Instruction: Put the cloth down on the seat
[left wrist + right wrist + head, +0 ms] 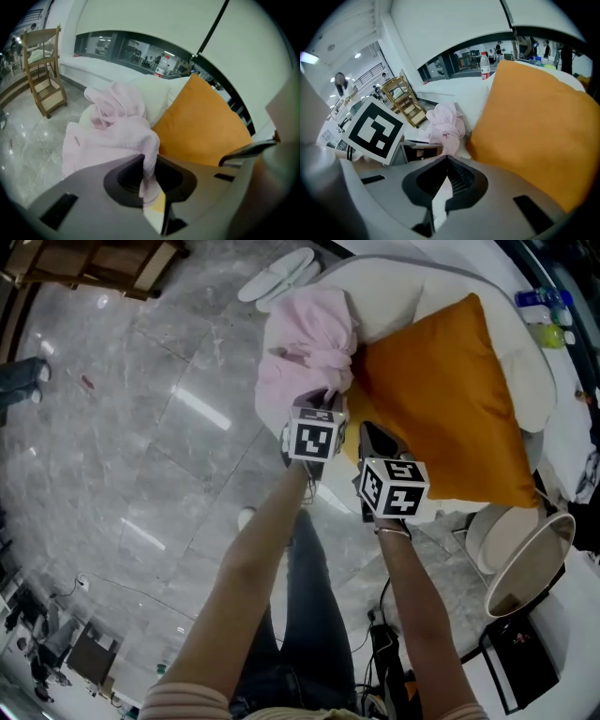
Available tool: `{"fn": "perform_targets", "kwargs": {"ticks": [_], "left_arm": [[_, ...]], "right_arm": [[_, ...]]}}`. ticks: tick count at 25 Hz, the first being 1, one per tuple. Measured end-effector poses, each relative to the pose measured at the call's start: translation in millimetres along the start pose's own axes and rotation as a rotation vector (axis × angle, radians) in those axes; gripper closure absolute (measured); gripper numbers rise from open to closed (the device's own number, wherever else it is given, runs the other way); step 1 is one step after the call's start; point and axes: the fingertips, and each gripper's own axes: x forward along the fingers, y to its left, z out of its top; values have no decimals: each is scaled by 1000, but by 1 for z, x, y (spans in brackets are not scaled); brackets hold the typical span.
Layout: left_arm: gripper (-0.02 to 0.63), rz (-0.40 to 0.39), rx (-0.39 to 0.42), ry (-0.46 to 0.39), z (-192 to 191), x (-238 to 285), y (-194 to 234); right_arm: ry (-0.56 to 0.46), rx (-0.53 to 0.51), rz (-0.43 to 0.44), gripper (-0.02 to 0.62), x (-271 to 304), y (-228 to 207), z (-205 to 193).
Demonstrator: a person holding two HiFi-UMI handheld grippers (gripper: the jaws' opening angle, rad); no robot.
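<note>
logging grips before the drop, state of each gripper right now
left gripper: closed on the pink cloth
right gripper: closed, holding nothing

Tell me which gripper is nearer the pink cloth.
Left. The left gripper is clamped on the pink cloth; the right gripper sits clear of it, beside the orange cushion.

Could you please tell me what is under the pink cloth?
The white seat shows around the cloth, which is bunched on its edge beside the cushion. The left gripper is shut on one fold. Whatever lies beneath the cloth is covered.
</note>
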Motion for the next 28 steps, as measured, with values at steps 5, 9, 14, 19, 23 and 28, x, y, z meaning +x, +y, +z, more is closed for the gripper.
{"fn": "perform_targets", "kwargs": {"ticks": [5,9,14,19,23,28], "left_arm": [[547,18,16,15,-5,5,-2],[526,42,29,41,-13,7,-2],[495,50,58,59,-15,4,-2],[460,47,57,25,-13,-8,-1],[451,36,47,-26,-5,-27,-2],[451,16,51,-67,-2,-53,-5]], "right_arm": [[-2,6,-5,588,-2,-2,-4],[2,11,-5,588,-4,-2,-9],[-5,5,-9,588,-7,1,-8],[-14,2,-19,588,-15,3,-9],[-30,2,-22,588,-22,11,-5],[-58,-2,-19,588,-32,26,-2]]}}
